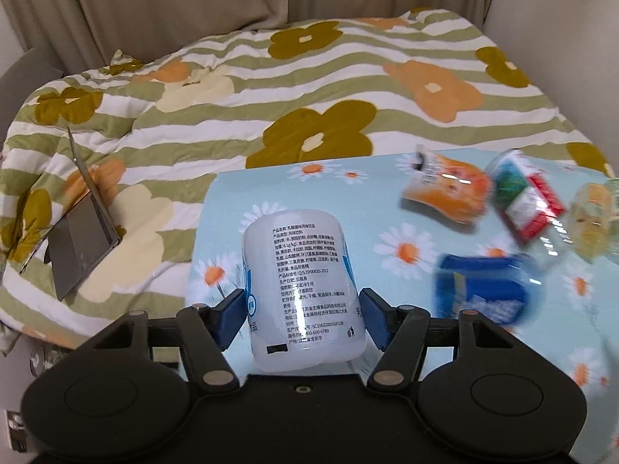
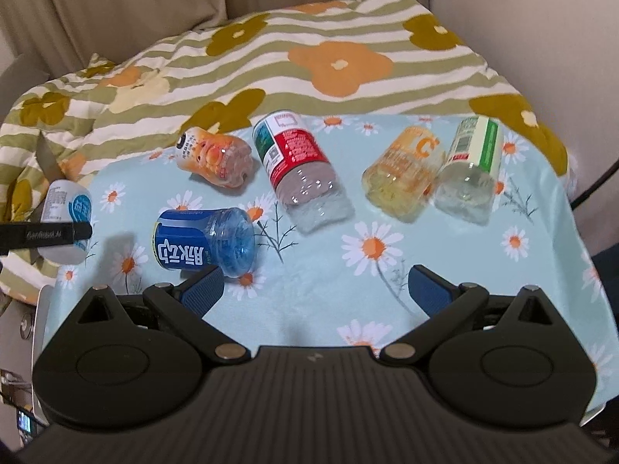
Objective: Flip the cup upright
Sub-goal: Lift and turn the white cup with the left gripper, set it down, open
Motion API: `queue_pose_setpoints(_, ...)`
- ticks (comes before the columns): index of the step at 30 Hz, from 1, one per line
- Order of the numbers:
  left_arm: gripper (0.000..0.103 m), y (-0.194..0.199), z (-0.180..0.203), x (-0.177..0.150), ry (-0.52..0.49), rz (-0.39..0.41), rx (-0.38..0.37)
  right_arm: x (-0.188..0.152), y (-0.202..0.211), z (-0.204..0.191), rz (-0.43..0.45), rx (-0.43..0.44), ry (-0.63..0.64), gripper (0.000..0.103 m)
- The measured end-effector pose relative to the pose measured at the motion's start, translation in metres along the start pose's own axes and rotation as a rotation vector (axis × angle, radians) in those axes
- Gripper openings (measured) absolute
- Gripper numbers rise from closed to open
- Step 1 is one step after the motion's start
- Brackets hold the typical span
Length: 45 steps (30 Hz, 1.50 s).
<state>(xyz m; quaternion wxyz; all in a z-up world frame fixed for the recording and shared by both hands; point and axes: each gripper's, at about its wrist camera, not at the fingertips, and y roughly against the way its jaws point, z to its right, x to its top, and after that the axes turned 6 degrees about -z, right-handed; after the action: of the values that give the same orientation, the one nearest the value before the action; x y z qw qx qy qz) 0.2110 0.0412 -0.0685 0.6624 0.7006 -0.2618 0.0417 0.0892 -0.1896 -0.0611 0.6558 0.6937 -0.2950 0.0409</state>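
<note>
Left gripper (image 1: 303, 315) clamps the white plastic cup with printed label (image 1: 301, 290) around its middle, at the near-left corner of the daisy-print blue cloth (image 2: 317, 282).
Right gripper (image 2: 315, 288) hangs spread wide and empty over the same cloth. The cup looks light, thin-walled and glossy, likely slippery and crushable; a gentle mid-body hold seems safest.

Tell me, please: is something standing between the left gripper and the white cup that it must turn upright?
Nothing visible does. The white cup sits between the fingers of the left gripper, the left pad against its side. The nearest other thing, the blue cup, lies apart to the right on the daisy cloth.
</note>
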Motion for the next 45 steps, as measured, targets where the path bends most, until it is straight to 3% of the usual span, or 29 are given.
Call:
queue_pose_setpoints(11, 0.068, 0.050, 0.090, -0.057, 0.011, 0.005, -0.037, -0.019, 0.033, 0.069, 0.026, 0.043, 0.069, 0.103)
queue_pose_setpoints(23, 0.069, 0.017, 0.188, -0.092, -0.095, -0.066, -0.098, -0.047, 0.024, 0.133, -0.036, 0.025, 0.073, 0.103)
queue_pose_setpoints(35, 0.069, -0.009, 0.217, -0.098, -0.134, -0.073, -0.112, -0.058, 0.015, 0.150, -0.051, 0.015, 0.021, 0.103)
queue_pose_setpoints(36, 0.071, -0.010, 0.217, -0.099, -0.137, -0.070, -0.111, -0.058, 0.015, 0.150, -0.050, 0.013, 0.020, 0.103)
queue_pose_setpoints(39, 0.094, -0.010, 0.218, -0.100, -0.141, -0.062, -0.105, -0.059, 0.018, 0.152, -0.047, 0.011, 0.015, 0.103)
queue_pose_setpoints(40, 0.098, -0.009, 0.217, -0.100, -0.142, -0.053, -0.103, -0.060, 0.019, 0.152, -0.047, 0.010, 0.014, 0.103)
queue_pose_setpoints(45, 0.098, -0.004, 0.218, -0.100, -0.164, -0.046, -0.089, -0.060, 0.021, 0.154, -0.042, 0.006, 0.002, 0.103)
